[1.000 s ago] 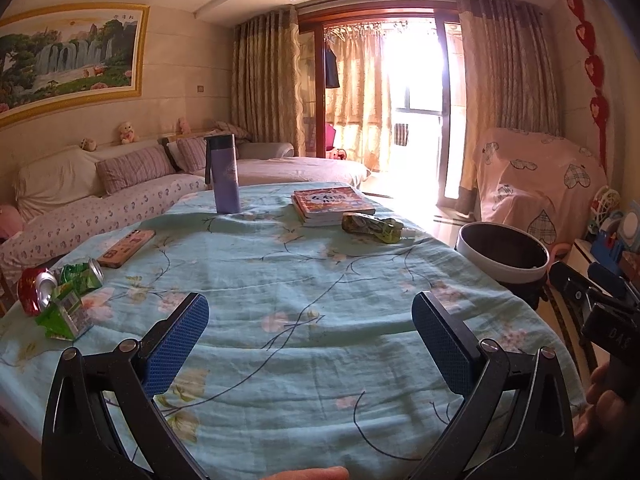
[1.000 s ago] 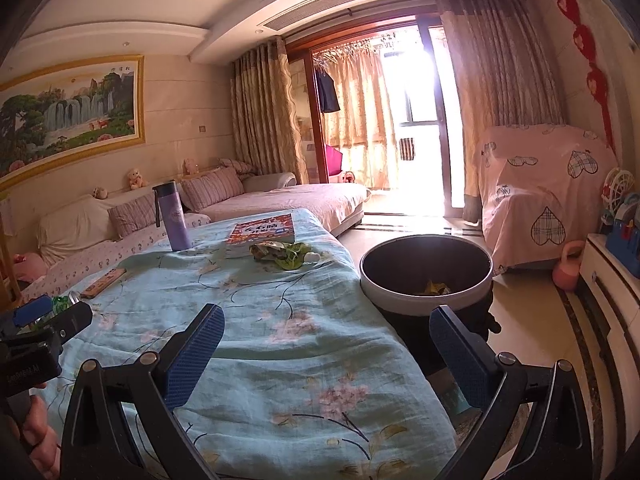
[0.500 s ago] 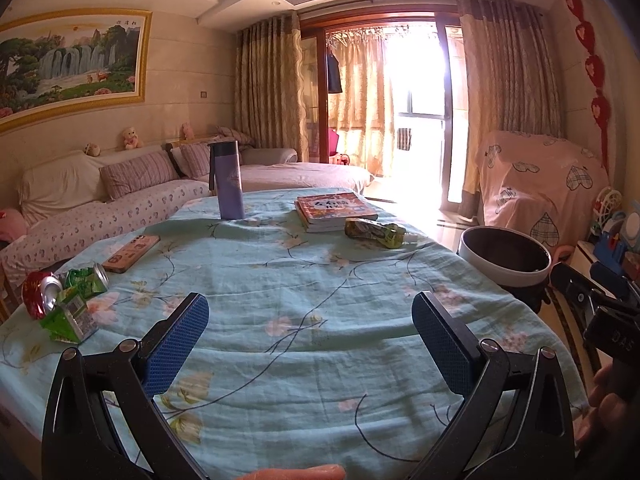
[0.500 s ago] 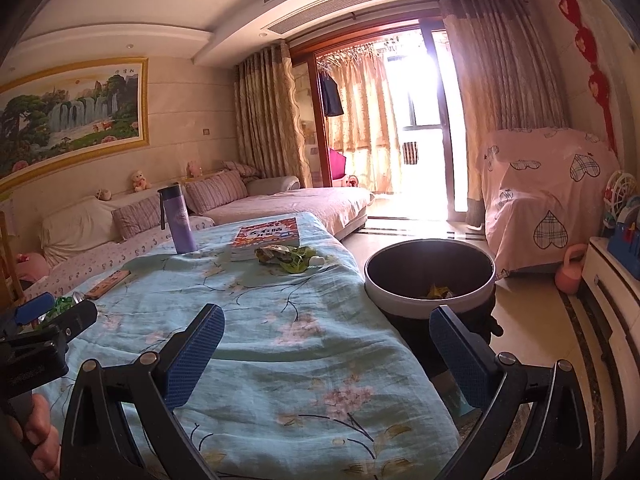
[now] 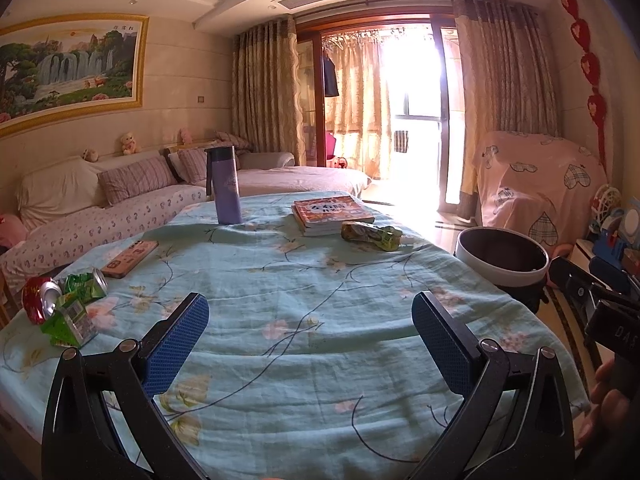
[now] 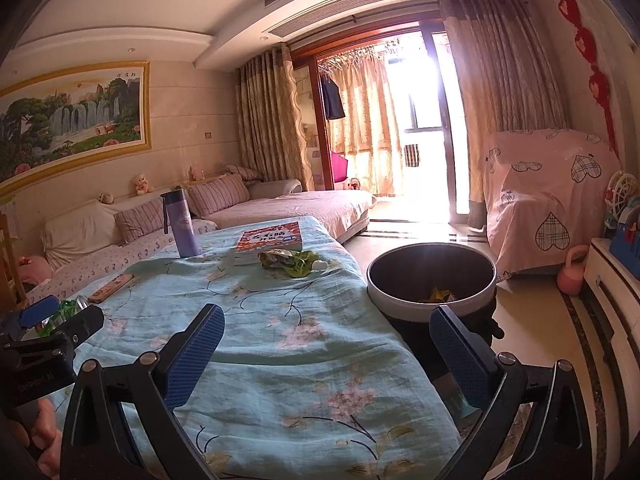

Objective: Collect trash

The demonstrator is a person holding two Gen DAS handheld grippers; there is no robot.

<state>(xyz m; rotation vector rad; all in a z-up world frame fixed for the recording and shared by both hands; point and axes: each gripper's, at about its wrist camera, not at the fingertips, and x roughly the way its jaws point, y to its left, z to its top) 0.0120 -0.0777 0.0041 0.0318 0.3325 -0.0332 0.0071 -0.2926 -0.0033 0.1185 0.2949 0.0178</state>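
Note:
A crumpled green-yellow snack wrapper (image 5: pixel 372 235) (image 6: pixel 289 259) lies on the blue floral tablecloth beside a book. At the table's left edge sit a crushed red can (image 5: pixel 40 298), a crushed green can (image 5: pixel 86 282) and a green carton (image 5: pixel 70 322). A round bin (image 5: pixel 502 262) (image 6: pixel 431 282) stands on the floor to the right of the table, with some trash inside. My left gripper (image 5: pixel 310 340) is open over the near cloth, empty. My right gripper (image 6: pixel 326 350) is open too, above the table's right edge near the bin.
A purple bottle (image 5: pixel 226 184), a book (image 5: pixel 332 214) and a pink remote (image 5: pixel 130 258) rest on the table (image 5: pixel 320 320). Sofas line the left wall. A covered armchair (image 6: pixel 548 196) and a low cabinet (image 6: pixel 612 292) stand at the right, with open floor toward the balcony door.
Both views have tilted slightly and the table sits a little lower in frame. Both grippers stay open and empty; nothing on the table has moved.

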